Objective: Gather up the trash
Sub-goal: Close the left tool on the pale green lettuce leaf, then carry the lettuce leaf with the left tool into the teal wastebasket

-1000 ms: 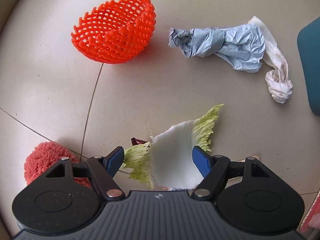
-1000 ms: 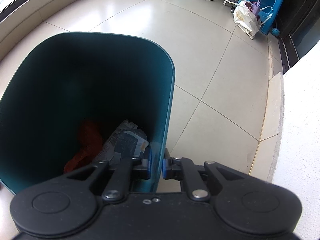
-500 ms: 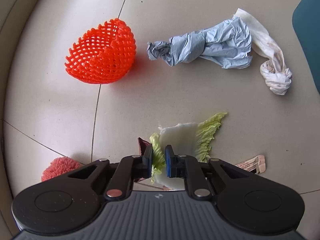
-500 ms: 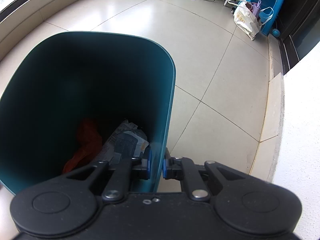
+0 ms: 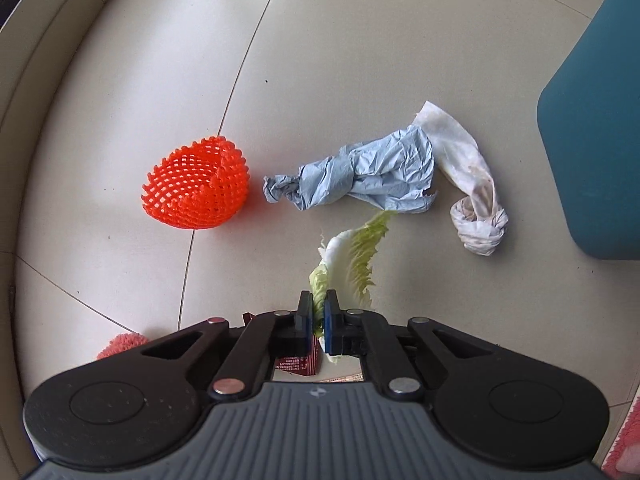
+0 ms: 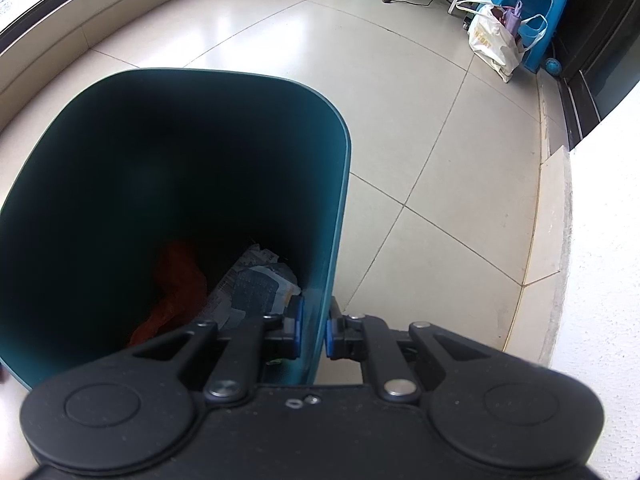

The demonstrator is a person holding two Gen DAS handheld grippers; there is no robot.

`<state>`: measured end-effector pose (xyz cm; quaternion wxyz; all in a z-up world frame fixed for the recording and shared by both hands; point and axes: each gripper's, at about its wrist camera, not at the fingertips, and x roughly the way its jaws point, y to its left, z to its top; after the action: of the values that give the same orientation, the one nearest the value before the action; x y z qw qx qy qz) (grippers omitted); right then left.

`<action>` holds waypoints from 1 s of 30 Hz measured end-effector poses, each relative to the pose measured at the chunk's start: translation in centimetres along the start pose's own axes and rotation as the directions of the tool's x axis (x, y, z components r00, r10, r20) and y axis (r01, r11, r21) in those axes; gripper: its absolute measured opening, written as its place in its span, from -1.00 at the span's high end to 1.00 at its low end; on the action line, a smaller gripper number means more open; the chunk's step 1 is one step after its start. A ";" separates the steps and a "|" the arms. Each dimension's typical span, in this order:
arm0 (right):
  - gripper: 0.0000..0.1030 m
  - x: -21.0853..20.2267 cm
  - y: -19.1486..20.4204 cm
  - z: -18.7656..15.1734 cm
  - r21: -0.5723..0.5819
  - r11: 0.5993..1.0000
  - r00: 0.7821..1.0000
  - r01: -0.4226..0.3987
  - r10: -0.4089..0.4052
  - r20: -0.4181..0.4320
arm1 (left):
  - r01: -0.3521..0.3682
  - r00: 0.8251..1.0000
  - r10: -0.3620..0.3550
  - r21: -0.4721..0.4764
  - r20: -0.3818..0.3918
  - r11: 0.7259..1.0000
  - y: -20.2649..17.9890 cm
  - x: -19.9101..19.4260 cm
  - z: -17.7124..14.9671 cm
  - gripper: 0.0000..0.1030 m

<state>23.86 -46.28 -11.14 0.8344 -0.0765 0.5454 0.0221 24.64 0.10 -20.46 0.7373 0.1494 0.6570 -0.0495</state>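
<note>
Soft daylight glares off the floor tiles (image 6: 248,40) ahead of my right gripper; edges bow, everything stays sharp.

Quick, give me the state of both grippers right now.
Left gripper: shut on the cabbage leaf, lifted off the floor.
Right gripper: shut on the wall of the teal bin.

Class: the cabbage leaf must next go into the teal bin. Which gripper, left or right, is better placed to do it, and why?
Left. The left gripper is shut on the cabbage leaf, with the teal bin nearby. The right gripper is occupied, clamped on the bin's wall.
</note>
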 end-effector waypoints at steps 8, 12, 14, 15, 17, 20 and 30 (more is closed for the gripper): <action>0.81 -0.1 -0.3 0.0 0.004 1.000 1.000 -0.006 0.006 0.003 | 0.015 0.996 -0.012 -0.025 0.088 1.000 0.7 -6.7 2.0 0.92; 0.81 -0.1 -0.3 0.0 0.006 1.000 1.000 -0.008 0.008 0.002 | 0.009 0.989 -0.008 -0.006 0.149 1.000 0.1 -11.4 2.7 0.92; 0.85 -0.1 -0.4 0.0 0.010 1.000 1.000 -0.005 0.005 0.003 | 0.009 0.983 -0.010 0.007 0.181 1.000 -0.2 -14.0 3.0 0.92; 0.88 -0.1 -0.5 0.0 0.010 1.000 1.000 0.000 0.000 0.003 | 0.014 0.980 -0.016 0.012 0.197 1.000 -0.3 -15.1 3.2 0.92; 0.90 0.0 -0.5 -0.1 0.012 1.000 1.000 0.003 -0.003 0.004 | 0.022 0.972 -0.027 0.026 0.233 0.999 -0.8 -17.8 3.5 0.92; 0.91 0.1 -0.7 0.0 0.027 1.000 1.000 -0.004 0.003 0.006 | 0.026 0.960 -0.041 0.059 0.275 0.998 -1.9 -21.3 3.9 0.92; 0.91 0.1 -0.3 -0.2 0.030 1.000 1.000 0.000 -0.001 0.019 | 0.138 0.913 -0.197 0.185 0.356 0.973 -7.5 -29.7 5.8 0.92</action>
<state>23.71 -46.65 -11.25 0.8406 -0.0639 0.5377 0.0146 24.23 -12.34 8.12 0.8275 0.1374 0.5096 -0.1914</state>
